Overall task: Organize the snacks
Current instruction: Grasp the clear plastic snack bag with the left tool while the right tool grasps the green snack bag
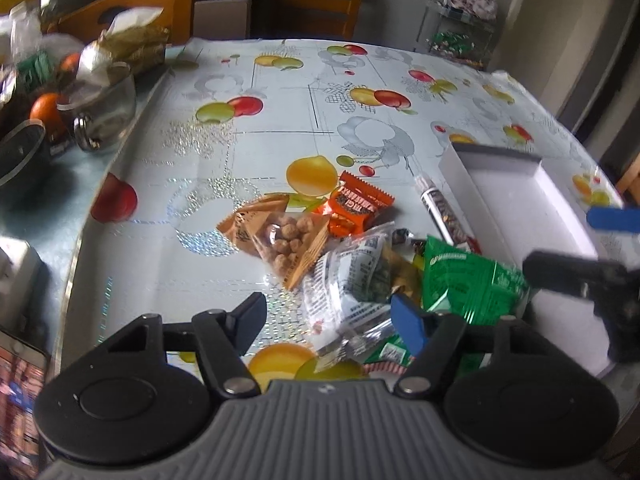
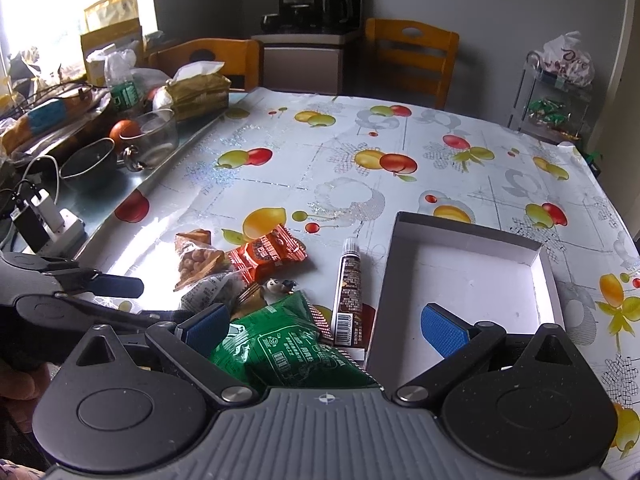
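Lying between the parted jaws of the left gripper [image 1: 334,316], the clear snack packet [image 1: 352,280] looks ungripped.

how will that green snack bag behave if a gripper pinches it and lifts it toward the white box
The green snack bag looks puffy and crinkled, so it will probably cave in under the pads rather than stay stiff. Its glossy film may slip, so a pinch near a sealed edge seems safer. It overlaps the clear packet, which may get dragged along toward the white box.
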Tool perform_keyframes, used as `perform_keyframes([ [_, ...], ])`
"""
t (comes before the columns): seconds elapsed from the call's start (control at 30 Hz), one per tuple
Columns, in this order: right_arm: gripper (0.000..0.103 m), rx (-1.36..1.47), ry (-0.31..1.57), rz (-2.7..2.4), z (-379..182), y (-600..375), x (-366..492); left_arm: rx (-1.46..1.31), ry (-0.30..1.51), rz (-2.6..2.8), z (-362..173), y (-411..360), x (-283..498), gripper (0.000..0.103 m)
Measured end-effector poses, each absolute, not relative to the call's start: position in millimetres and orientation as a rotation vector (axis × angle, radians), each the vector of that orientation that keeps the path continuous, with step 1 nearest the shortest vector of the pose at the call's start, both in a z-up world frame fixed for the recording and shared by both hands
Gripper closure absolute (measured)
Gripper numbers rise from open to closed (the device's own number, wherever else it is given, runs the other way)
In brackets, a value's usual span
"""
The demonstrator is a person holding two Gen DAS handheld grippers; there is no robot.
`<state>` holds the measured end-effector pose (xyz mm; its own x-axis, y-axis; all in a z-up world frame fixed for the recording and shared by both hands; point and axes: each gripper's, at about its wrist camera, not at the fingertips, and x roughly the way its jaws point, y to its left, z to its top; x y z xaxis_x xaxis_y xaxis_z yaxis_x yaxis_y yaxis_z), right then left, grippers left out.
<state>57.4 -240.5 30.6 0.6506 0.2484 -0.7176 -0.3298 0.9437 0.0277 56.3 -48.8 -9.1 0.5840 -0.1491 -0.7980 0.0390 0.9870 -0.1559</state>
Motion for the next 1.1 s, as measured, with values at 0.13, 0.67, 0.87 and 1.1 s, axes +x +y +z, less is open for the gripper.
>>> perform_keyframes([
  [0.13,0.000,-0.109,0.799,0.324,30.0,-242.4,57.5,-0.217,0.944,-0.129,-11.6,-48.1,63.5,0.033],
  [0.67,0.000,-0.126,0.820,0.335,25.8,-238.3,59.6,-0.251,1.004,-0.077,-37.5,-39.6,82.1,0.033],
  [0.87,0.000,-0.135,0.842,0.348,21.1,-235.3,60.0,-0.229,1.004,-0.091,-41.1,-43.4,84.6,0.033],
  [1.1,0.000,-0.138,0.861,0.353,18.7,-233.6,59.6,-0.230,1.006,-0.103,-44.3,-43.6,86.3,0.033],
])
